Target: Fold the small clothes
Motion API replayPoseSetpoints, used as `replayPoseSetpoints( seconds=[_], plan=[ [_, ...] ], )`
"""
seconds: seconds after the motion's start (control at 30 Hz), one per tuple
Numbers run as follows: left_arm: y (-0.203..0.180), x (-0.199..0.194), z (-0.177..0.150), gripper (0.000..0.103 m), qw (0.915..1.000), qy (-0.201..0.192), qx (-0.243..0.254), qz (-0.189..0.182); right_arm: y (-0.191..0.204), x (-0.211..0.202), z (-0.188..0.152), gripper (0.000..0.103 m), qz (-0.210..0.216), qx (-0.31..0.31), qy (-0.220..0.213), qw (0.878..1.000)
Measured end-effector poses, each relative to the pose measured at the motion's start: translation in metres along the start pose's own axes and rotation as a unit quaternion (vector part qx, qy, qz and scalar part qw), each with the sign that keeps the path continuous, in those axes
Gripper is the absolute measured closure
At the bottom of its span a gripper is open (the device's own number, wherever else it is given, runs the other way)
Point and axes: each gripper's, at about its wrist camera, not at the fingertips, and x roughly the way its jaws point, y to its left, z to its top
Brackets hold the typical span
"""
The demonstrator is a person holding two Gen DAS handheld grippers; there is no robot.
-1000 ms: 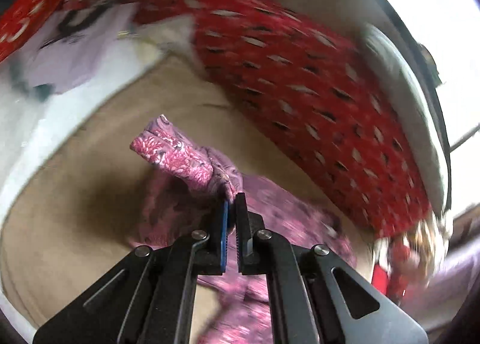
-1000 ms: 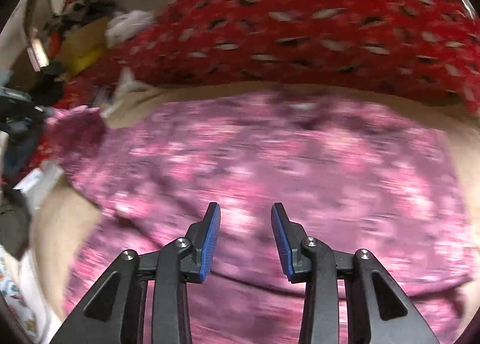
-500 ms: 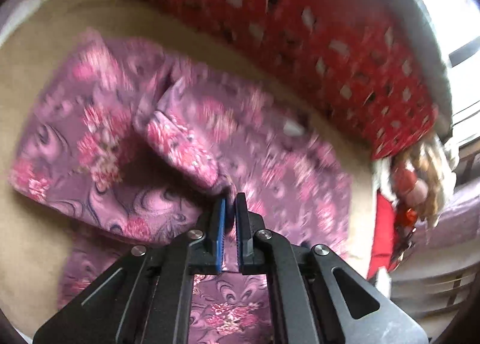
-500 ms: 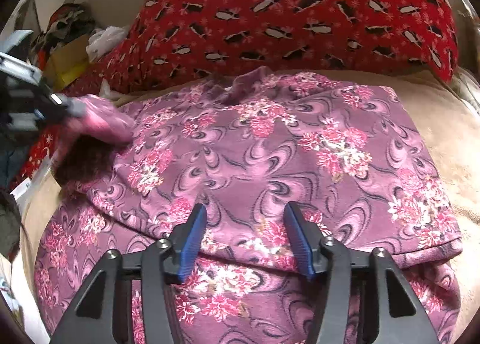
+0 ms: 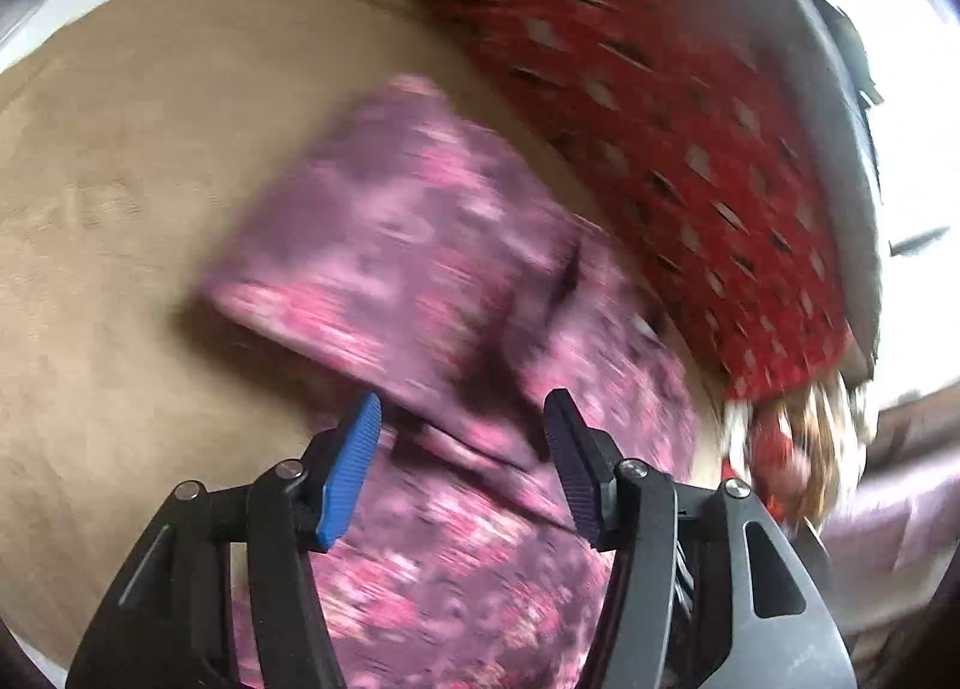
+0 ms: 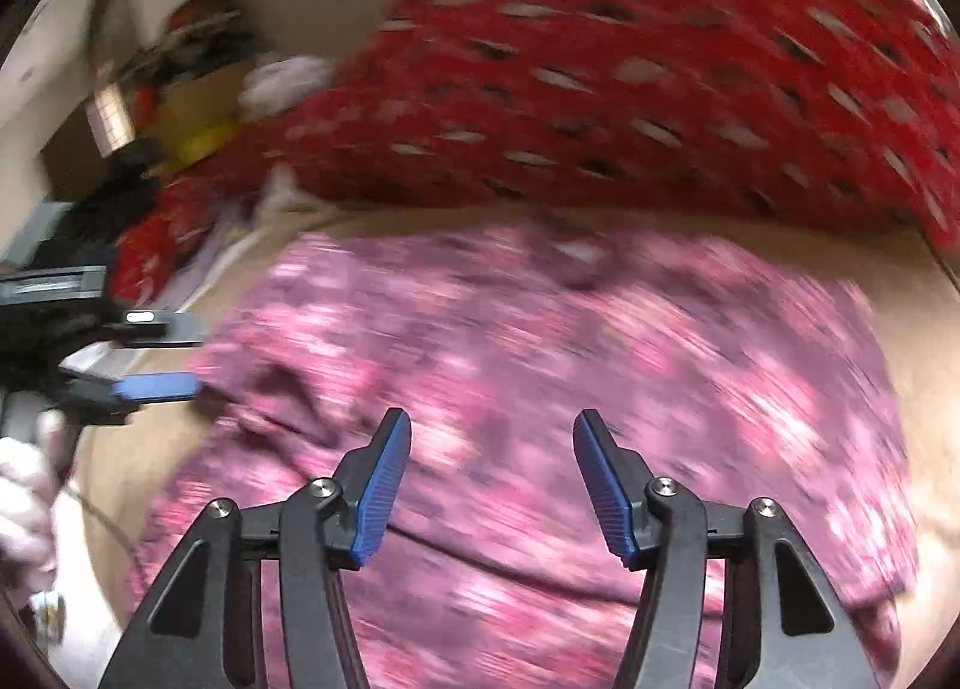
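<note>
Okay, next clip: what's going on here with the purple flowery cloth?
A person is folding a purple floral garment on a tan bed cover, using a handheld gripper in each hand. The left gripper has just opened, with nothing pinched between its fingers; a folded flap lies beneath it. The right gripper has also just been opening and sits above the cloth, holding nothing. A red patterned blanket lies behind. Both views are blurred.
</note>
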Motion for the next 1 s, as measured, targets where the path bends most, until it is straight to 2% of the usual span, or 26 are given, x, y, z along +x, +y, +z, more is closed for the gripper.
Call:
replayPoseSetpoints(
  seconds=[0.07,0.17,0.23,0.3,0.33,0.37,0.4,0.47,0.6,0.77,0.9,1.0],
  plan=[
    [0.018,0.01,0.009,0.048,0.9991,0.016,-0.039,-0.006,0.029,0.013,0.011,0.043,0.015,-0.04,0.012,0.999],
    [0.03,0.021,0.013,0.048,0.9977,0.024,-0.063,-0.009,0.064,0.041,0.02,0.043,0.012,-0.091,0.035,0.995],
    [0.037,0.025,0.012,0.048,0.9968,0.031,-0.072,-0.013,0.079,0.06,0.023,0.043,0.005,-0.108,0.051,0.993],
    [0.037,0.028,0.01,0.048,0.9967,0.034,-0.073,-0.014,0.089,0.08,0.024,0.048,-0.027,-0.129,0.061,0.989],
    [0.035,0.028,0.01,0.048,0.9969,0.033,-0.07,-0.013,0.092,0.089,0.026,0.068,-0.052,-0.138,0.062,0.987],
    [0.033,0.026,0.009,0.048,0.9972,0.033,-0.065,-0.013,0.09,0.092,0.027,0.081,-0.058,-0.134,0.061,0.987],
    [0.031,0.025,0.008,0.048,0.9975,0.032,-0.062,-0.012,0.084,0.091,0.031,0.087,-0.037,-0.109,0.061,0.992],
    [0.029,0.024,0.007,0.048,0.9977,0.031,-0.059,-0.012,0.061,0.075,0.037,0.09,0.005,-0.031,0.036,0.999],
    [0.029,0.028,0.003,0.048,0.9978,0.031,-0.058,-0.005,0.006,0.035,0.04,0.091,0.039,0.084,-0.004,0.996],
    [0.024,0.037,-0.007,0.048,0.9979,0.036,-0.054,0.001,-0.077,-0.004,0.024,0.091,0.027,0.196,-0.021,0.98],
    [0.016,0.038,-0.013,0.048,0.9988,0.031,-0.035,0.016,-0.132,-0.017,-0.009,0.091,0.009,0.268,0.0,0.963],
    [0.014,0.037,-0.014,0.048,0.9991,0.027,-0.031,0.012,-0.159,-0.026,-0.033,0.086,0.001,0.321,0.011,0.947]
  ],
)
